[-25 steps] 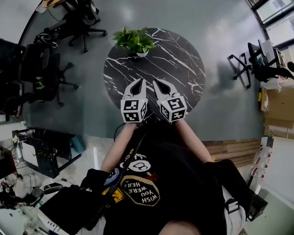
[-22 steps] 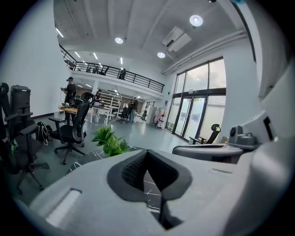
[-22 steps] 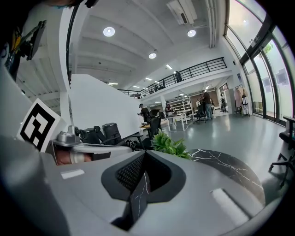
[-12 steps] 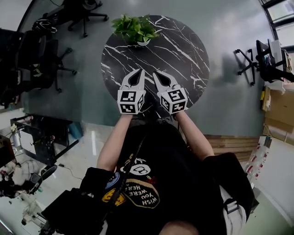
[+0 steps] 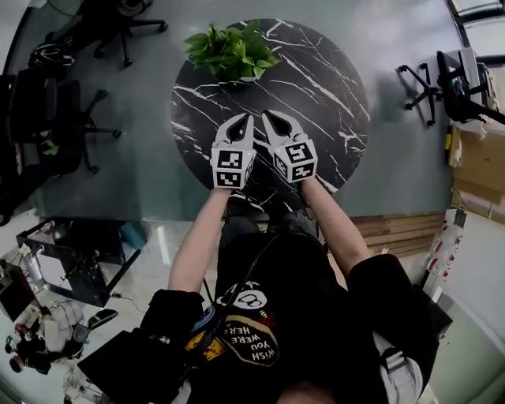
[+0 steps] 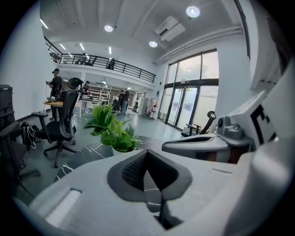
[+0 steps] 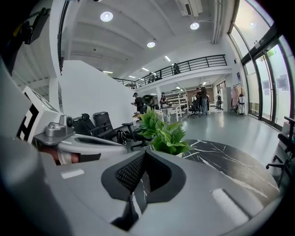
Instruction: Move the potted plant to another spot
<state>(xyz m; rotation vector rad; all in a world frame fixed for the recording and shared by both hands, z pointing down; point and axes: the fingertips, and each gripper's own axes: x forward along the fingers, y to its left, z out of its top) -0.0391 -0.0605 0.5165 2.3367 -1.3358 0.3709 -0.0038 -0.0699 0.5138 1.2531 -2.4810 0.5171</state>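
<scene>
While both of the person's hands are reaching out over the near half of the round black marble table [image 5: 319, 95], the potted plant [image 5: 231, 52] is standing at the table's far left edge, upright in a small white pot, its green leaves spreading out past the rim. The left gripper [image 5: 245, 120] and the right gripper [image 5: 269, 118] are hanging side by side over the middle of the table, just beside each other, both pointing toward the far side and well apart from the plant. Each gripper's own view is showing its jaws pressed together at the tips, with only the hollow of the pads gaping behind them and nothing caught inside. Dark, white-veined tabletop is stretching between the grippers and the plant.

Around the table, a black office chair [image 5: 118, 24] is sitting on the grey floor just beyond the plant's side, and a second one [image 5: 59, 118] is standing farther out on that same left side. Another office chair [image 5: 418, 79] is standing off the table's right side, with cardboard boxes [image 5: 473, 166] piled beyond it. Wooden boards [image 5: 394, 233] are lying near the table's near right edge, beside the person's right arm, and a black cart [image 5: 79, 260] is standing off the near left.
</scene>
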